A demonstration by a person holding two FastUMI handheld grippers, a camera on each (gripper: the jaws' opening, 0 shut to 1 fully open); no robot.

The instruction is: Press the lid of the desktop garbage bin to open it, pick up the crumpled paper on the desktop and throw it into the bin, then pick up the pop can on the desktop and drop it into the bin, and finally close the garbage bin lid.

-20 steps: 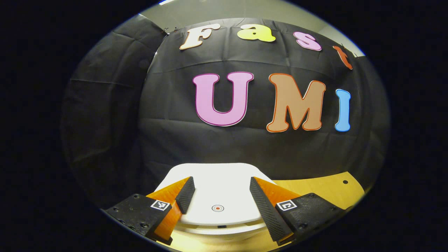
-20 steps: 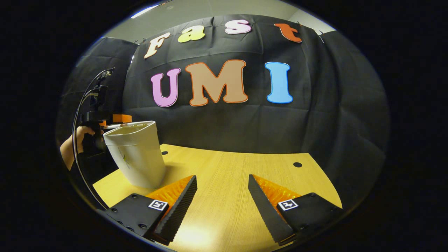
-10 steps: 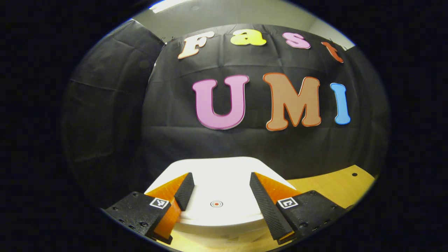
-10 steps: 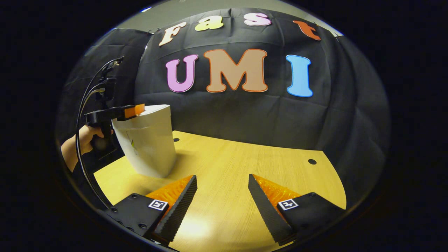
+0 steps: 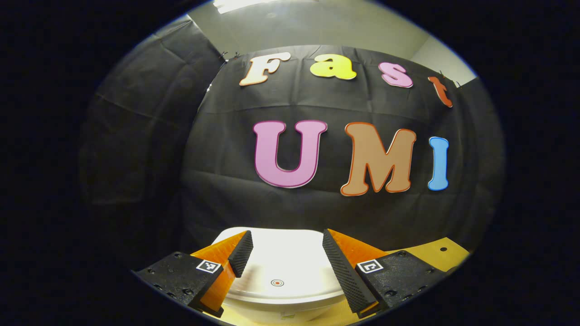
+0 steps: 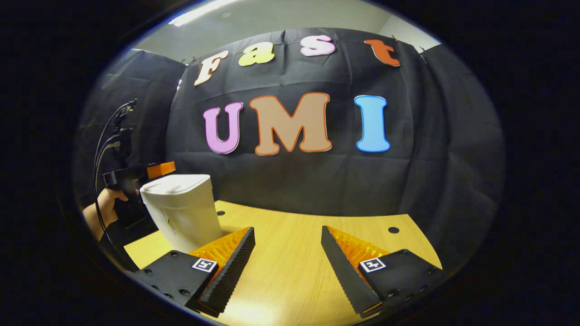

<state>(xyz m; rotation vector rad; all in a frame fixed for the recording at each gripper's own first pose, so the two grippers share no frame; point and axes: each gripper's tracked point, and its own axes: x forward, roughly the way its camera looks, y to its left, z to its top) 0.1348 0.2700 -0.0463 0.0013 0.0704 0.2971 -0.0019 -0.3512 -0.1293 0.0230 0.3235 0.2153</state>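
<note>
The bin (image 6: 181, 210) stands at 9 o'clock on the desk (image 6: 294, 253), its lid (image 5: 283, 267) down. The left gripper (image 5: 283, 258) hovers directly over it, jaws apart and empty. The right gripper (image 6: 286, 258), also wide and empty, hangs well apart over bare desk.

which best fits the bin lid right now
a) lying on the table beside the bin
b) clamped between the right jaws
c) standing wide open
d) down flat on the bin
d: in the right gripper view the lid sits flat on top of the white bin, and in the left gripper view the left gripper hangs above it with its jaws apart.
</note>
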